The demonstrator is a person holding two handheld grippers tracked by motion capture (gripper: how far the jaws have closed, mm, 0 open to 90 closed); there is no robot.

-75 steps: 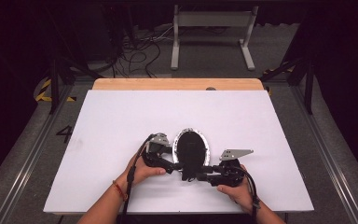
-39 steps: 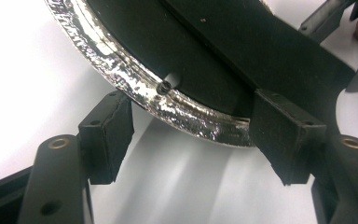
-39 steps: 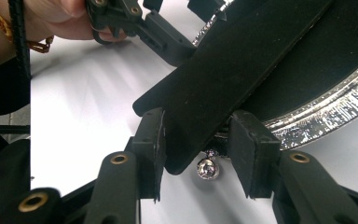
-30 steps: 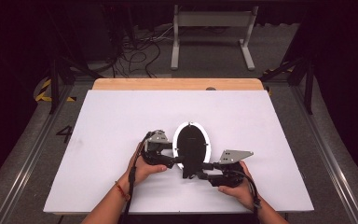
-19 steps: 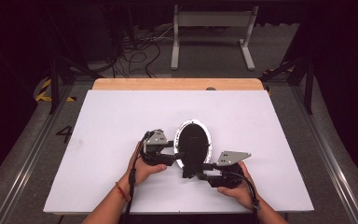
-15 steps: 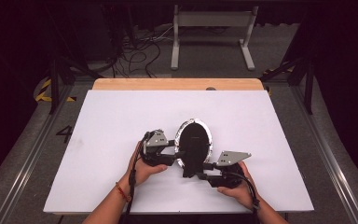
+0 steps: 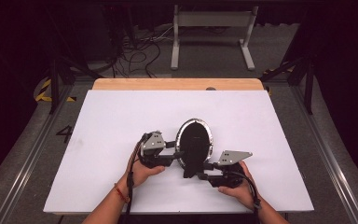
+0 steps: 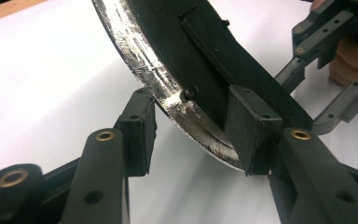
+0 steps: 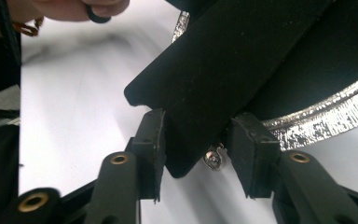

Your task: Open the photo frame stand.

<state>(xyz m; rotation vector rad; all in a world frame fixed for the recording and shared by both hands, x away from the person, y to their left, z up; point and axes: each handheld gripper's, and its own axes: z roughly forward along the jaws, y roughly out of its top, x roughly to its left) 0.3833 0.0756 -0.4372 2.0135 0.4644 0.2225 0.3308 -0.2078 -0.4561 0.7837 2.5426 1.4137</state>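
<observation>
Grippers met at an oval frame [image 7: 194,144] with a black back and a silvery rim, which stood tilted above the white table [image 7: 102,126] between the two hands. From the frame's left, the left gripper [image 7: 177,155] had just been closing its jaws; in the left gripper view [image 8: 196,128] the silvery rim lay between them, the right pad against the black back and the left pad at the rim's edge, though a firm pinch could not be told. From below and to the right, the right gripper [image 7: 204,169] grasped the frame's black stand leg [image 9: 214,88], both pads pressed against its sides in the right gripper view [image 9: 200,149]. Beyond the left gripper's jaws, the right gripper's black fingers [image 8: 317,51] showed near the frame's far edge.
</observation>
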